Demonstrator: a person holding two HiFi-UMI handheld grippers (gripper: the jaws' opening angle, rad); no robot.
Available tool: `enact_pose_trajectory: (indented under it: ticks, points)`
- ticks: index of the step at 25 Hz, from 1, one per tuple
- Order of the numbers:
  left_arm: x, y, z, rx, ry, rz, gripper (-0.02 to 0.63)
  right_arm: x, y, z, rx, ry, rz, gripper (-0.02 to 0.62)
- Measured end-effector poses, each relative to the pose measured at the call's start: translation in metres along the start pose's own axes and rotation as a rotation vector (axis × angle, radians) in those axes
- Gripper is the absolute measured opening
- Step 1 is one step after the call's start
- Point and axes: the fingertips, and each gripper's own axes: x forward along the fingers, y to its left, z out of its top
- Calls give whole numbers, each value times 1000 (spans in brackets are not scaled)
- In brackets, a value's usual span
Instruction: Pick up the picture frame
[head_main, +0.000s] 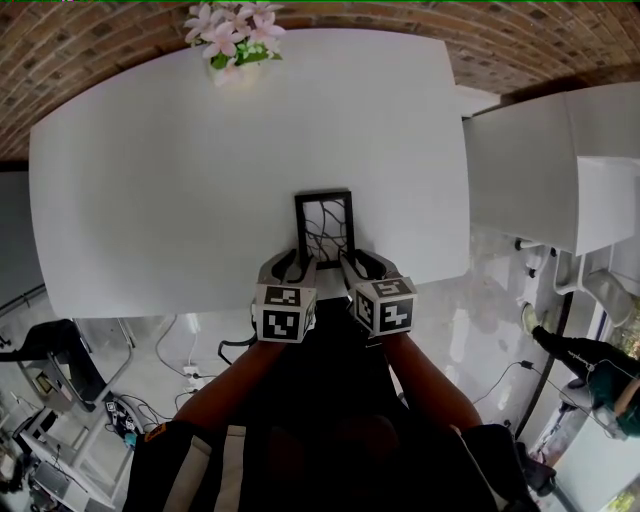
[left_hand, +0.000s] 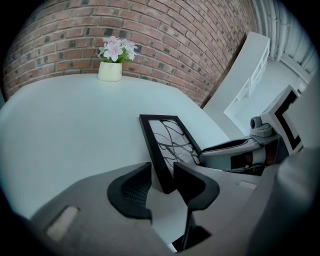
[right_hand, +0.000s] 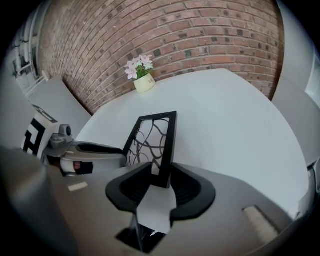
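A black picture frame (head_main: 324, 228) with a curly line pattern lies flat on the white table (head_main: 150, 200), close to its near edge. My left gripper (head_main: 291, 264) is at the frame's near left corner and my right gripper (head_main: 362, 264) at its near right corner. In the left gripper view the corner of the frame (left_hand: 167, 142) sits between the spread jaws of the left gripper (left_hand: 162, 182), with table showing beside it. In the right gripper view the frame (right_hand: 152, 137) reaches between the jaws of the right gripper (right_hand: 161, 182), and gaps show at the pads. Both grippers are open.
A pale pot of pink flowers (head_main: 232, 45) stands at the table's far edge, in front of a brick wall (left_hand: 165, 35). A white cabinet (head_main: 540, 170) stands right of the table. Cables and gear lie on the floor at the lower left (head_main: 60, 400).
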Motion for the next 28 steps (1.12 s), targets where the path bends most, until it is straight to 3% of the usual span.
enact_pose_trajectory:
  ticks: [18,28]
  points:
    - [1,3,4,-11,-10,3,114,2,1,3,18,31,43,121]
    - [-32,-5,43,48,-141,19,109,-32,19,39,-32,-91,10,120]
